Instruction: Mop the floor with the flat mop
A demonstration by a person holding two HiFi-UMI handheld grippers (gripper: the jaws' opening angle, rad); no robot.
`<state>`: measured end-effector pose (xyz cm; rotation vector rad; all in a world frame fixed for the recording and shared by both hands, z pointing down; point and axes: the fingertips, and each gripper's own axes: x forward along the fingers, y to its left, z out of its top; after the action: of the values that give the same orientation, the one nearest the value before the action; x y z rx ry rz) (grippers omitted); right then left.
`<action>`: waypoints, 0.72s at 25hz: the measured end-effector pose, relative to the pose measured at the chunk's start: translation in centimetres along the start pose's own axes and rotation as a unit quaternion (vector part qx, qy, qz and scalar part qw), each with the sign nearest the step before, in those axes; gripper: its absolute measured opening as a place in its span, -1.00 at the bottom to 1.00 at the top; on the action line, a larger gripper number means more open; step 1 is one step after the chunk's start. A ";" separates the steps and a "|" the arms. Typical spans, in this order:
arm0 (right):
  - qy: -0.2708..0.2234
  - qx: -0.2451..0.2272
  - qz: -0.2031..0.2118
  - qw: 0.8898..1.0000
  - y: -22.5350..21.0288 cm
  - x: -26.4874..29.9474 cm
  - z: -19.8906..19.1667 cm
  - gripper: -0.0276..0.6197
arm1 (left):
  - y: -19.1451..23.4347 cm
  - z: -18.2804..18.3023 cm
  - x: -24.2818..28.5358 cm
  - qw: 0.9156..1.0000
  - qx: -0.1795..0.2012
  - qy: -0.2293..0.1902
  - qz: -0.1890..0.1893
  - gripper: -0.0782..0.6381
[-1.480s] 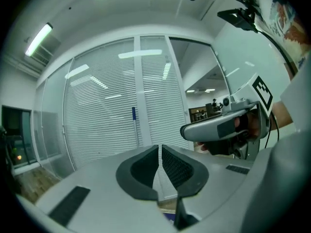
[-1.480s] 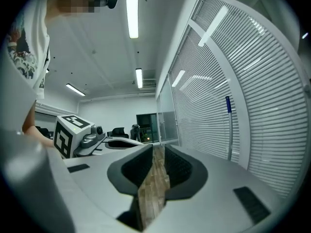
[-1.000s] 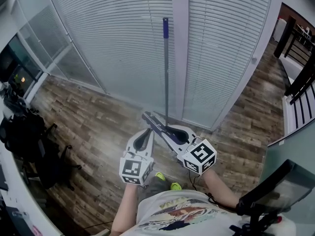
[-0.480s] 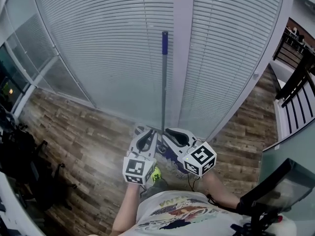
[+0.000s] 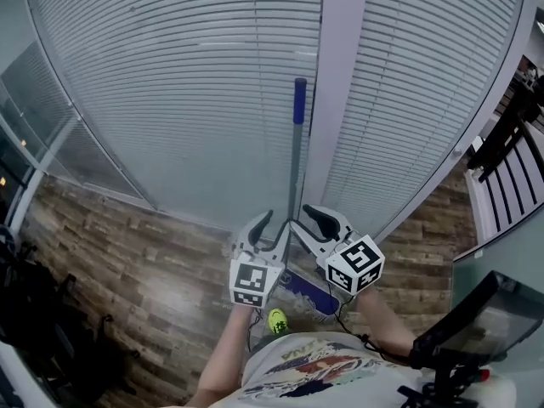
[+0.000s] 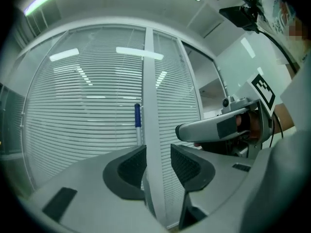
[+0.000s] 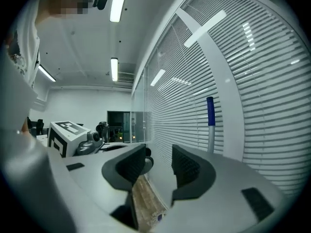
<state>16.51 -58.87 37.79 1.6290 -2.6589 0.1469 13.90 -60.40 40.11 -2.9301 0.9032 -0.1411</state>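
Note:
The flat mop stands upright against the blinds. Its grey pole [image 5: 295,185] ends in a blue grip [image 5: 299,100], and its purple head [image 5: 310,294] rests on the floor by my feet. My left gripper [image 5: 272,226] and right gripper [image 5: 308,222] flank the pole low down; both have just been opening and hold nothing. In the left gripper view the pole [image 6: 138,125] shows left of the left gripper [image 6: 158,166], with only the white pillar seen through the gap. In the right gripper view the pole [image 7: 210,125] stands right of the open right gripper [image 7: 159,166].
A wall of white blinds [image 5: 187,100] with a white pillar [image 5: 336,100] is close ahead. Wood-plank floor [image 5: 127,262] runs along it. A black railing [image 5: 510,143] is at the right, a dark chair [image 5: 476,330] at the lower right, dark furniture at the far left.
I have come closer to the blinds with the mop. Both grippers were shut at the pole and now stand open beside it, and the pole rests against the blinds.

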 end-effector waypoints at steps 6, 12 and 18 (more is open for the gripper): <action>0.006 -0.010 -0.037 0.999 -4.1 4.3 0.0 -0.41 | 3.4 -1.4 4.9 1.000 0.009 0.003 -0.021 -0.38; 0.009 -0.016 -0.043 0.999 -8.1 6.8 -0.3 -0.38 | 5.7 -2.8 10.8 0.999 0.025 0.011 -0.021 -0.36; 0.011 -0.016 -0.046 0.999 -13.4 9.7 0.7 -0.38 | 7.8 -3.1 18.1 0.999 0.041 0.027 -0.021 -0.32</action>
<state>23.99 -73.60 38.69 1.7256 -2.5498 0.1182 24.08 -77.18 43.60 -2.8822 0.8234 -0.2536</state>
